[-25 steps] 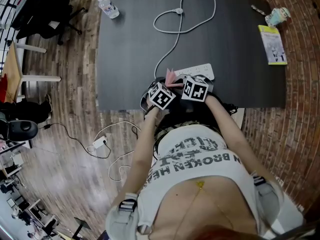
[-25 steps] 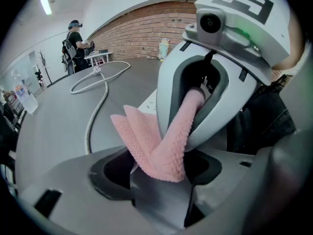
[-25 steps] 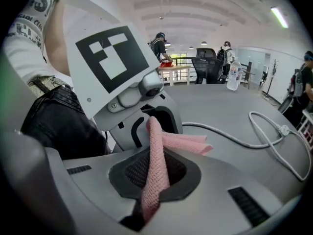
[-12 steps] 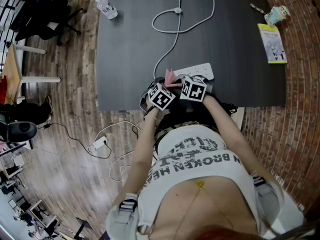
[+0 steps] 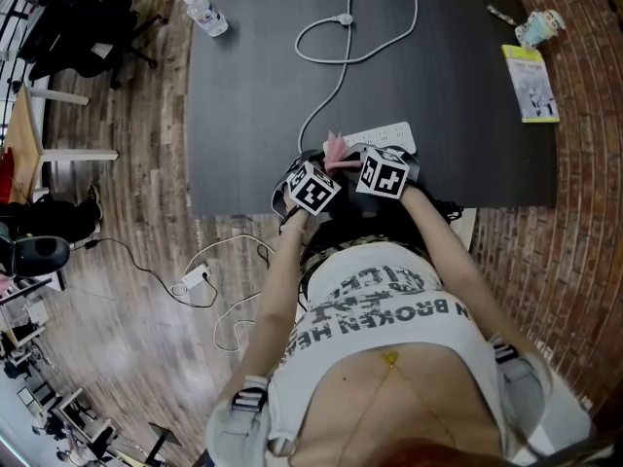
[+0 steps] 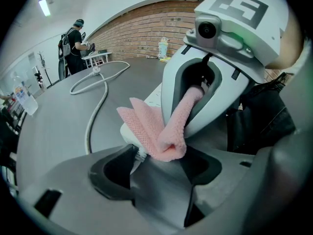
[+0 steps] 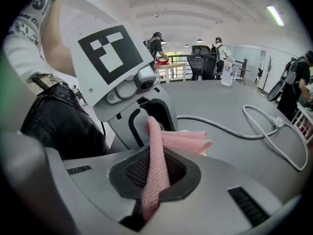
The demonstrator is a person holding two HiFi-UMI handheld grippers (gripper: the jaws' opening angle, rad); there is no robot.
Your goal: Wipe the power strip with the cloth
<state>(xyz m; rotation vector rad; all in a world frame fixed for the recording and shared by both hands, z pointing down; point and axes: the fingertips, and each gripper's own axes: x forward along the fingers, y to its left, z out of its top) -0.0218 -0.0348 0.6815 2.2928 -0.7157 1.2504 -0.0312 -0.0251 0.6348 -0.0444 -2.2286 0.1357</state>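
Note:
The white power strip (image 5: 389, 134) lies near the front edge of the dark table (image 5: 243, 115), and its cord (image 5: 336, 86) loops away to the far side. My left gripper (image 5: 324, 167) sits at the strip's cord end (image 6: 128, 131), jaws closed there. My right gripper (image 5: 348, 160) faces it, shut on a pink cloth (image 5: 335, 150). A strip of the cloth (image 7: 155, 160) runs through the right jaws (image 7: 156, 180). Its folded part (image 6: 156, 126) drapes over the end of the power strip. Most of the strip is hidden behind the grippers.
A water bottle (image 5: 208, 13) stands at the far left corner. A yellow-edged booklet (image 5: 531, 86) and a small cup (image 5: 540, 29) lie at the far right. The cord's plug (image 5: 346, 21) rests mid-back. People and desks show in the background of the gripper views.
My right gripper has shifted slightly to the right with the cloth. The left gripper and the power strip have stayed put.

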